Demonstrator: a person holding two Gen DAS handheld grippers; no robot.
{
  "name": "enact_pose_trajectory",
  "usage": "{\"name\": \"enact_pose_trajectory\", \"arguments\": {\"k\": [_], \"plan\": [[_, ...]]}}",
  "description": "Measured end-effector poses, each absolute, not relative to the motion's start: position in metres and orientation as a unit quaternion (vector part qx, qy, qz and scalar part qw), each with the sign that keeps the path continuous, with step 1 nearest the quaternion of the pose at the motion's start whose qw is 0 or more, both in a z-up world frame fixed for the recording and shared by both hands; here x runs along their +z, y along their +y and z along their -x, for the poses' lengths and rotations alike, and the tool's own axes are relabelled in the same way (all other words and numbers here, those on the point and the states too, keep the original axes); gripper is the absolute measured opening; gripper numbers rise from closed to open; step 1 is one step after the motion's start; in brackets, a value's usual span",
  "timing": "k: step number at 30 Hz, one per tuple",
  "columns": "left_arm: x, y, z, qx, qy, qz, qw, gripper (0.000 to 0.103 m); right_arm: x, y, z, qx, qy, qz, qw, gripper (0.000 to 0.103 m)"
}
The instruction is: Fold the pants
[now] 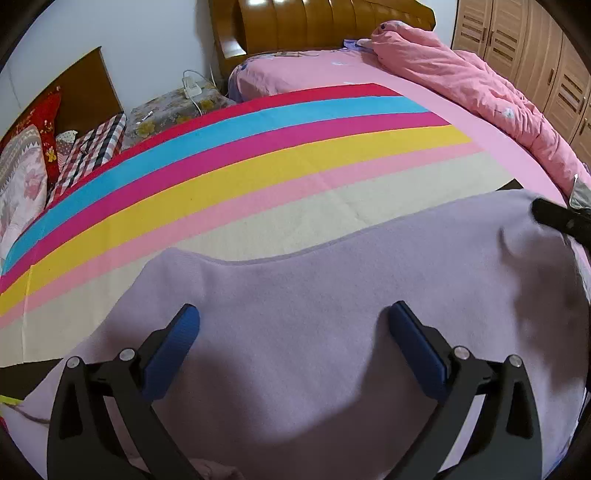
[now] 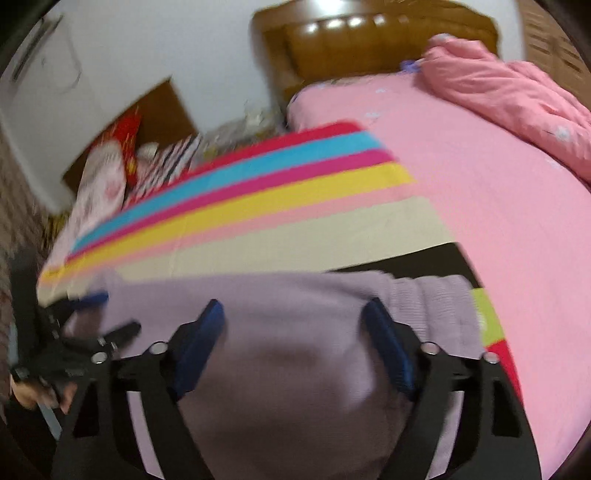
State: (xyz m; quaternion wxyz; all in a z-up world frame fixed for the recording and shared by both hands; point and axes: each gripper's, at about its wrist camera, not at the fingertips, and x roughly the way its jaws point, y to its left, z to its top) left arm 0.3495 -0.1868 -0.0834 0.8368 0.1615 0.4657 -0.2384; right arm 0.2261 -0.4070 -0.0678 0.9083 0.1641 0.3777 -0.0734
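Note:
The lilac pants (image 1: 332, 288) lie spread on a striped cloth on the bed; they also fill the lower half of the blurred right wrist view (image 2: 288, 354), with the ribbed waistband (image 2: 436, 306) at the right. My left gripper (image 1: 293, 321) is open and empty just above the pants, and it shows at the left of the right wrist view (image 2: 103, 314). My right gripper (image 2: 293, 321) is open and empty over the pants near the waistband; a black part of it shows at the right edge of the left wrist view (image 1: 557, 218).
The rainbow-striped cloth (image 1: 258, 147) covers the near side of the pink bed (image 2: 498, 221). A crumpled pink duvet (image 1: 461, 77) lies at the far right by the wooden headboard (image 1: 314, 22). Pillows and a checked bundle (image 1: 92, 151) sit at the left. A wardrobe (image 1: 546, 55) stands at the right.

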Motion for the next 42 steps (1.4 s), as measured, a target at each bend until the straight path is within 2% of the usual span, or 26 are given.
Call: {"name": "enact_pose_trajectory", "arguments": {"k": [2,4,7,10,11,13,15,18,20,23,26,28,30,32,35,42], "plan": [[-0.083,-0.183,-0.352,-0.239,0.467,-0.157,0.837,0.102,-0.048,-0.385,-0.208,-0.095,0.360,-0.106,0.922,0.084],[-0.084,-0.178,-0.355,-0.239,0.466,-0.158,0.837,0.102,-0.050,-0.367,-0.203,-0.025,0.386,-0.100,0.917,0.091],[-0.081,-0.173,-0.355,-0.238,0.467,-0.157,0.837,0.102,-0.083,-0.347,-0.203,0.002,0.461,-0.040,0.887,0.092],[-0.080,-0.173,-0.353,-0.238,0.466,-0.158,0.837,0.102,-0.082,-0.358,-0.188,-0.049,0.441,-0.015,0.896,0.090],[-0.080,-0.172,-0.354,-0.239,0.467,-0.156,0.837,0.102,-0.077,-0.363,-0.182,-0.055,0.428,-0.035,0.901,0.088],[-0.076,-0.173,-0.347,-0.230,0.464,-0.156,0.841,0.102,-0.054,-0.377,-0.156,-0.103,0.380,-0.082,0.916,0.089],[-0.058,-0.165,-0.332,-0.183,0.427,-0.157,0.872,0.095,-0.041,-0.377,-0.132,-0.086,0.361,-0.096,0.924,0.089],[0.001,-0.130,-0.280,-0.227,0.336,-0.078,0.911,0.102,-0.044,-0.347,-0.108,-0.018,0.371,-0.037,0.928,0.089],[0.019,-0.119,-0.240,-0.242,0.305,-0.099,0.916,0.102,-0.056,-0.329,-0.098,0.018,0.381,-0.016,0.924,0.089],[-0.006,-0.126,-0.204,-0.274,0.358,-0.165,0.877,0.102,-0.085,-0.318,-0.091,0.034,0.406,-0.022,0.913,0.089],[-0.037,-0.136,-0.167,-0.268,0.355,-0.249,0.860,0.102,-0.094,-0.318,-0.087,0.041,0.396,-0.021,0.917,0.089],[-0.059,-0.137,-0.159,-0.262,0.370,-0.266,0.851,0.102,-0.095,-0.323,-0.083,0.049,0.394,-0.024,0.918,0.089],[-0.068,-0.124,-0.163,-0.274,0.373,-0.211,0.861,0.102,-0.096,-0.327,-0.079,0.051,0.395,-0.026,0.917,0.089],[-0.070,-0.117,-0.175,-0.287,0.408,-0.159,0.852,0.102,-0.091,-0.330,-0.072,0.039,0.396,-0.020,0.917,0.088],[-0.071,-0.118,-0.176,-0.295,0.407,-0.161,0.849,0.102,-0.077,-0.324,-0.069,0.005,0.371,-0.012,0.928,0.089],[-0.073,-0.114,-0.177,-0.297,0.405,-0.156,0.851,0.102,-0.101,-0.329,-0.063,0.048,0.363,-0.024,0.930,0.090]]}}
